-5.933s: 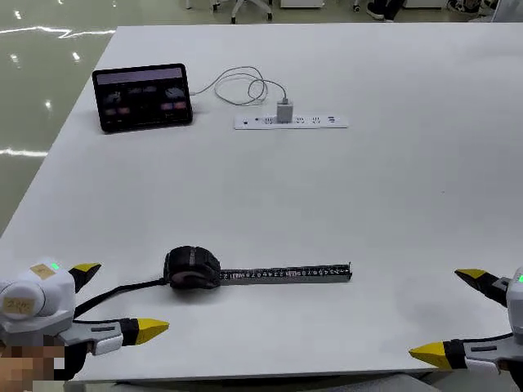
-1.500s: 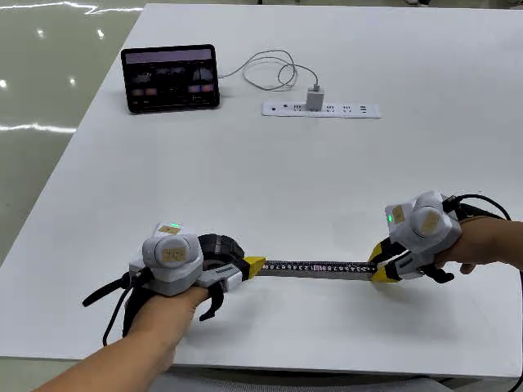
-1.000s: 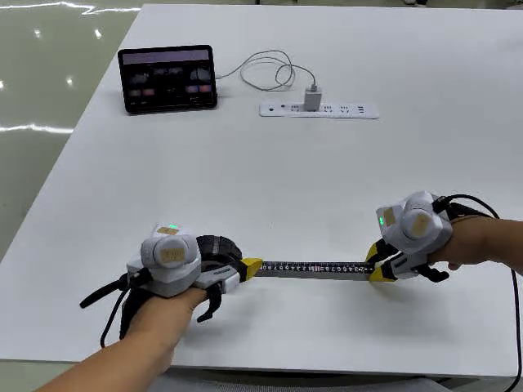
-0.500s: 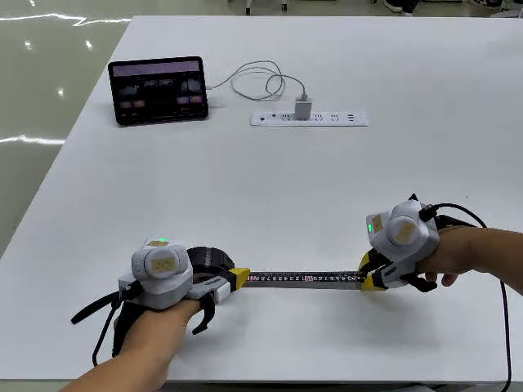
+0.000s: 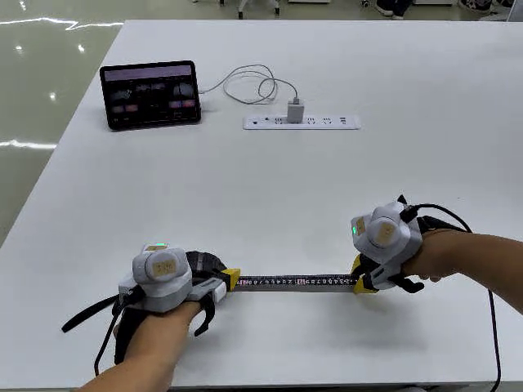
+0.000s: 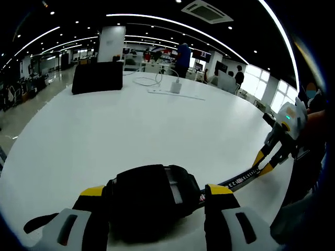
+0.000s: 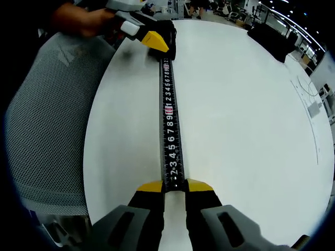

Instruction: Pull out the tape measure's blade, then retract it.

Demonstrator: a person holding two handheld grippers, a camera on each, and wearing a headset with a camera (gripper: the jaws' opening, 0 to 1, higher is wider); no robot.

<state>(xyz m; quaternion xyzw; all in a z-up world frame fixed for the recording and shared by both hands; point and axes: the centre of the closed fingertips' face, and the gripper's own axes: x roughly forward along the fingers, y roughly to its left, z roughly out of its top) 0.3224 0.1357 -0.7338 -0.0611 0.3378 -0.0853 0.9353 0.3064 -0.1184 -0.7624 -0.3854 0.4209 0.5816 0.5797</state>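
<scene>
Since the earliest frame both have come in from the near edge: my left fingers (image 6: 219,191) clamp the tape measure (image 6: 152,197) by its case, my right fingers (image 7: 149,187) pinch the tip of the blade (image 7: 168,120), which lies straight along the bench (image 5: 327,204) between them.

**Materials and surface finishes at the workbench.**
The table (image 5: 327,188) is white, smooth and matt, taking only soft shadows; the floor (image 5: 33,98) beside it is glossy and mirrors the ceiling lights. The tape measure's case (image 6: 152,204) looks like black plastic with a dull, rubbery skin. Its blade (image 7: 170,120) is a thin dark strip with a faint sheen and crisp white and red printed numerals. The left gripper (image 6: 155,191) and right gripper (image 7: 174,186) have smooth pale grey plastic shells, and their yellow fingertips (image 7: 200,185) are matt. The tablet (image 5: 150,94) has a glossy dark screen. The power strip (image 5: 319,122) and cable (image 5: 245,82) look like smooth white plastic. A garment (image 7: 52,120) is grey open-mesh cloth.
</scene>
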